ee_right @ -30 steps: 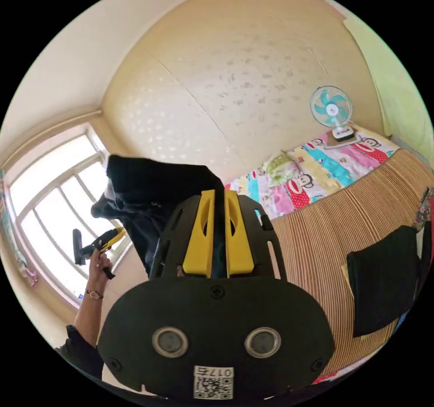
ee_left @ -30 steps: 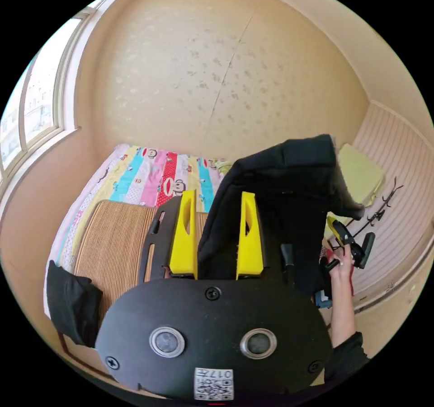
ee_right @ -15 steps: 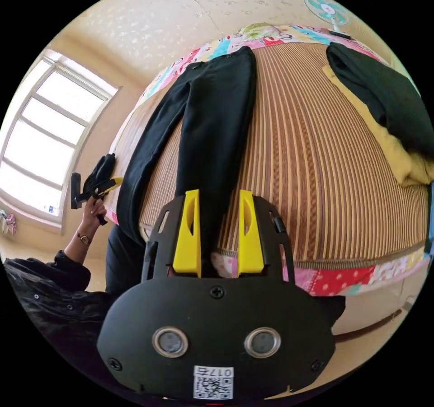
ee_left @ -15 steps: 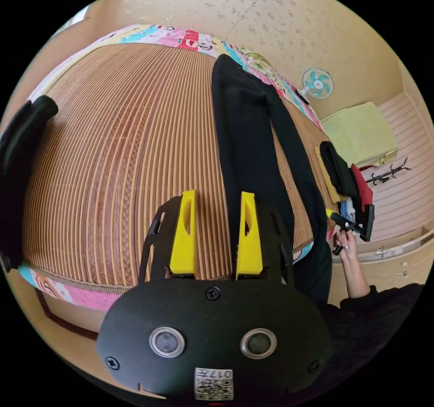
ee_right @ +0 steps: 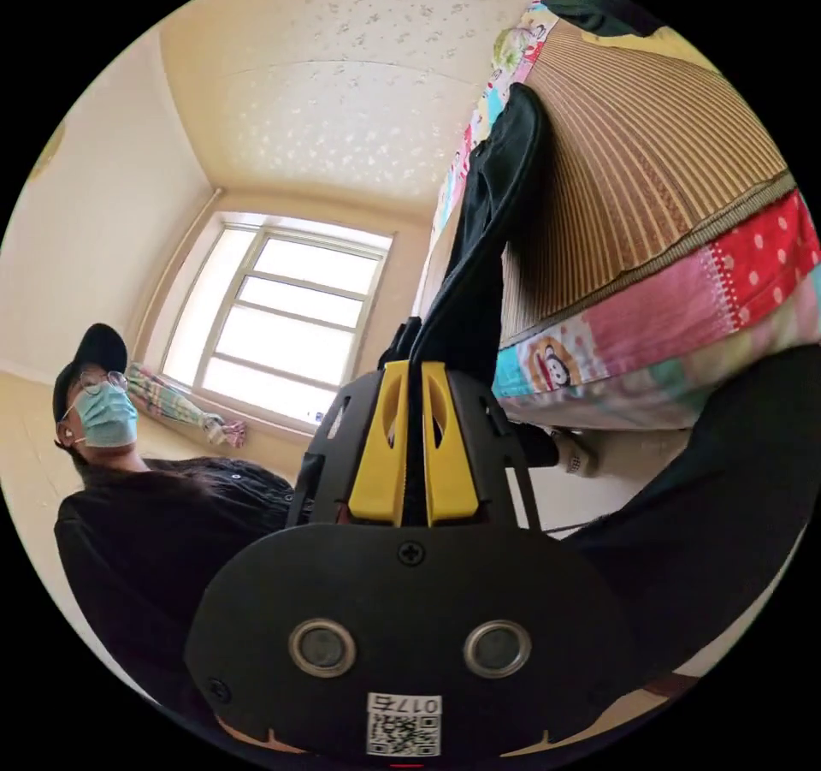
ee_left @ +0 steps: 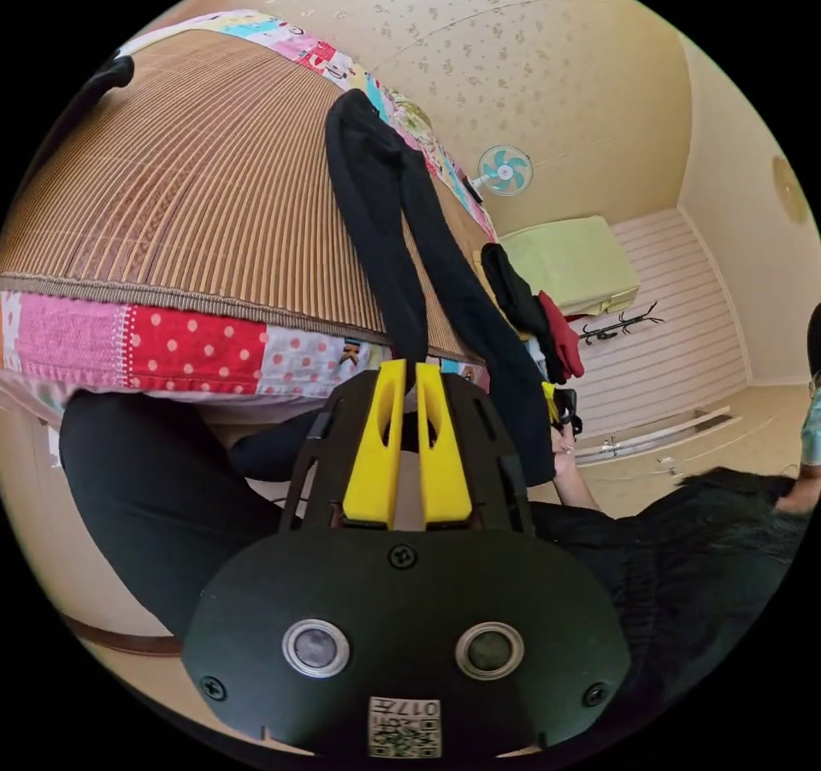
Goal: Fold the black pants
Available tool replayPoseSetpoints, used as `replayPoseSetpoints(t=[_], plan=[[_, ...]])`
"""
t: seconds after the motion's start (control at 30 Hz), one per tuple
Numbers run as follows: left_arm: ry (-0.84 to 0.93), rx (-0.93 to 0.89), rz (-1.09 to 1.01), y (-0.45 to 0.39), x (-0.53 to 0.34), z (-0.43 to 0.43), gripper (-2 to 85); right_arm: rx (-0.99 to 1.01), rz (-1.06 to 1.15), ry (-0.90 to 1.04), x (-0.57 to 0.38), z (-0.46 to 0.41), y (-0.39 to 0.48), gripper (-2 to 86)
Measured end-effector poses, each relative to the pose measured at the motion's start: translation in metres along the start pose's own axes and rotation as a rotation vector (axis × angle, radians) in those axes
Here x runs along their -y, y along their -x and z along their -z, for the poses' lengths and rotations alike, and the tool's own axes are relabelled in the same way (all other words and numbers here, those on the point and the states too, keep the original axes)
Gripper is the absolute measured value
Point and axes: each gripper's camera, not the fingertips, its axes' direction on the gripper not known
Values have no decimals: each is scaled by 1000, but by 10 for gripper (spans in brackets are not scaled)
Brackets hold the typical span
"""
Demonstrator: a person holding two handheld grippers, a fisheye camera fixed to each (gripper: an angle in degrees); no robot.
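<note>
Both grippers dropping below bed edge since half second ago. Left gripper (ee_left: 400, 369), right gripper (ee_right: 409, 370) jaws now clamping black pants (ee_left: 385, 206) leg ends; legs stretching ahead across bed (ee_left: 171, 189). Straightening under way.

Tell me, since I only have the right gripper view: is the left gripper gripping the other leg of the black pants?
Observer: Yes. In the left gripper view, the left gripper has its jaws closed on a leg end of the black pants, just past the bed's edge.
Operator: Do the two legs lie together?
Observer: No. They spread in a V across the striped mat and join at the far end.
</note>
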Motion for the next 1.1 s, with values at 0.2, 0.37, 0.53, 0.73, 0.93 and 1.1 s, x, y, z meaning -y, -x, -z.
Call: replayPoseSetpoints(t=[0.2, 0.37, 0.53, 0.73, 0.93, 1.1], plan=[[-37, 346, 124, -10, -18, 27, 133, -510, -96, 64, -31, 38, -20, 31], [36, 182, -65, -80, -2, 5, 136, -533, 5, 30, -57, 12, 24, 30], [191, 93, -251, -136, 31, -39, 134, -964, 204, 286, -83, -59, 48, 30], [325, -18, -246, -146, 29, -82, 136, -929, 115, 290, -124, -55, 29, 30], [301, -23, -250, -168, 48, -88, 166, -488, 195, 156, -154, -39, 78, 31], [444, 114, -251, -173, 75, -115, 100, -273, 279, 240, -161, -81, 93, 33]])
